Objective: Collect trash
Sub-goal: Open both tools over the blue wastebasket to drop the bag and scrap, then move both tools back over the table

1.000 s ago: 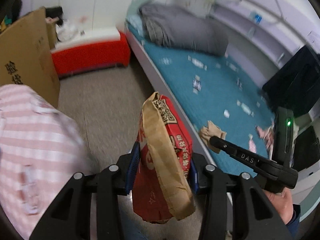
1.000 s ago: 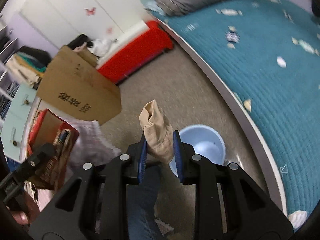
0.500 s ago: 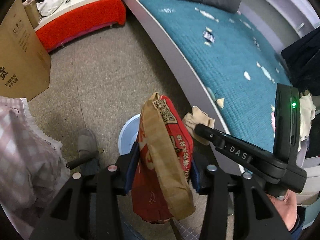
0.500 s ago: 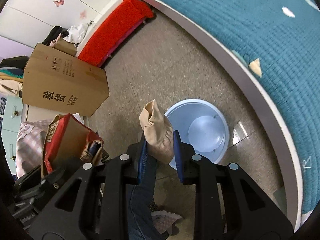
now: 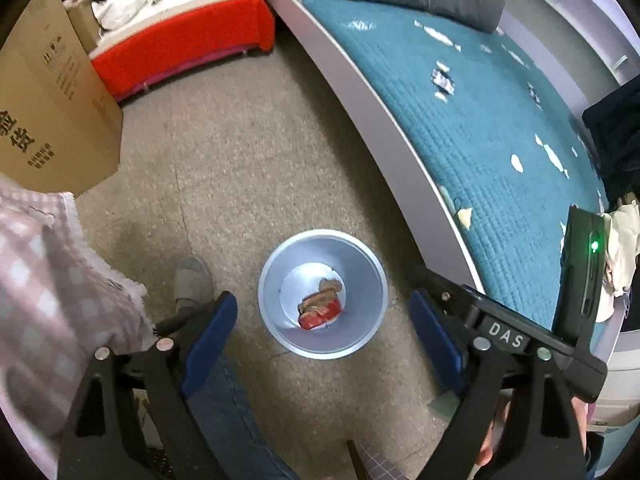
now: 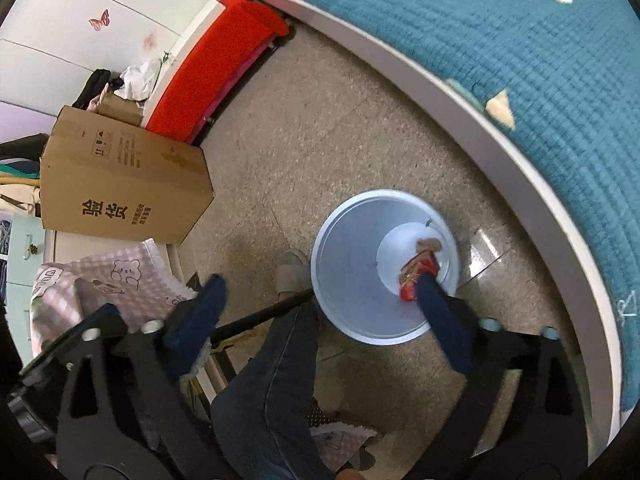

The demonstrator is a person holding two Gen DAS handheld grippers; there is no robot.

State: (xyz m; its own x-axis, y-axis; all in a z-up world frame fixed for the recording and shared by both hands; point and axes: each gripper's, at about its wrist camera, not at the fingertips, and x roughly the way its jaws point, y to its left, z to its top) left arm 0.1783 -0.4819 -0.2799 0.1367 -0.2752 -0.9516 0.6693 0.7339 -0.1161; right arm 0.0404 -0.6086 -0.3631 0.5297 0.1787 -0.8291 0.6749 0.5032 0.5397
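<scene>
While both grippers point steeply down over the floor beside the bed (image 5: 472,128), each hangs above the pale blue bin (image 5: 360,276). The left gripper (image 5: 324,320) has its jaws spreading apart with nothing between them; the right gripper (image 6: 320,312) is likewise opening, empty. Far below, on the bin's bottom, lies the red snack bag (image 5: 320,314) with the crumpled tan paper (image 5: 330,284) just beyond it — well apart from either gripper. A second ago the left gripper clamped the bag and the right clamped the tan paper — both have since dropped into the bin, and both hands have come lower
</scene>
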